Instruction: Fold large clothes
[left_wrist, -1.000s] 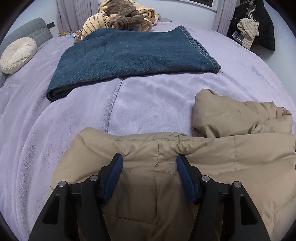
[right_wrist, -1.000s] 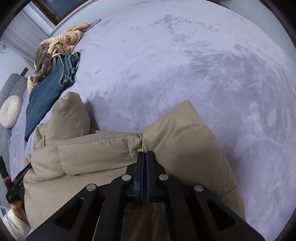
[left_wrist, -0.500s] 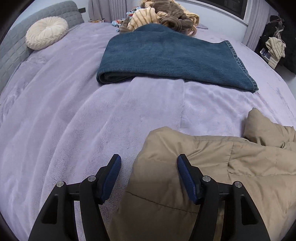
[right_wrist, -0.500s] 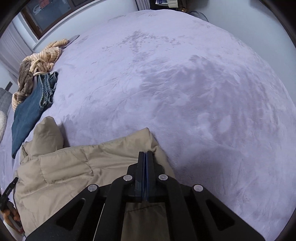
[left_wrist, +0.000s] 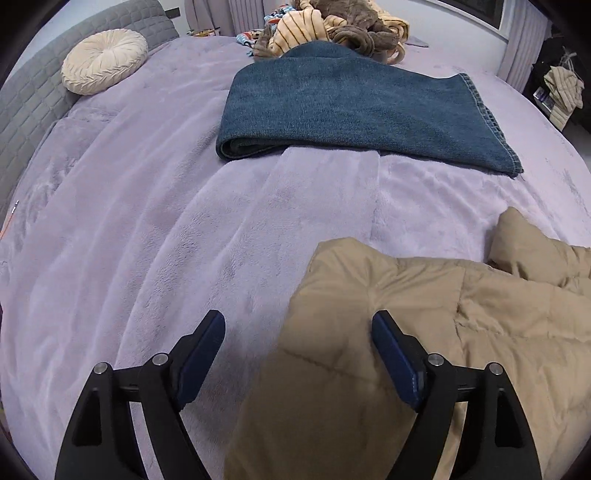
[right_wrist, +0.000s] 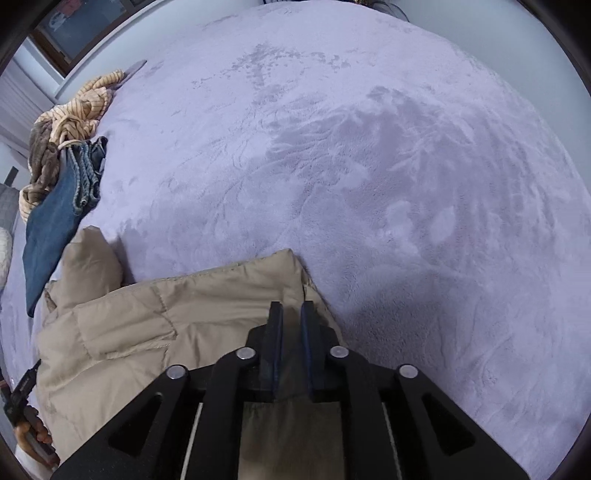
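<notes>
Tan puffer jacket (left_wrist: 424, 332) lies folded on the near part of the lilac bedspread (left_wrist: 184, 240), quilted panels up, a puffy sleeve or hood bump (left_wrist: 524, 240) sticking up at its far right corner.

Left gripper (left_wrist: 298, 334): jaws wide and they have just been opening further. The jacket's left edge sits below and between them, but the pads are not pressing it, so I hold nothing there.

Right gripper (right_wrist: 291, 314): jaws have just been opening from fully closed, now a narrow gap. The jacket's right corner (right_wrist: 288, 266) is under and just past the tips, some fabric shows in the gap, but I don't read it as clamped.

Risks from here:
- Padding is springy, so the fold may puff back open once both tools are off it.
- The narrow right gap could snag the shell fabric if I lift before it clears, dragging the corner and skewing the fold.
- That far bump is untucked and leaves the stack lumpy.

Farther out: folded jeans (left_wrist: 351, 110) lie across the bed, well apart from the jacket. Behind them is a heap of striped and brown clothes (left_wrist: 332, 29). Far left, a round cream cushion (left_wrist: 105, 61) leans on the grey headboard (left_wrist: 33, 99).
</notes>
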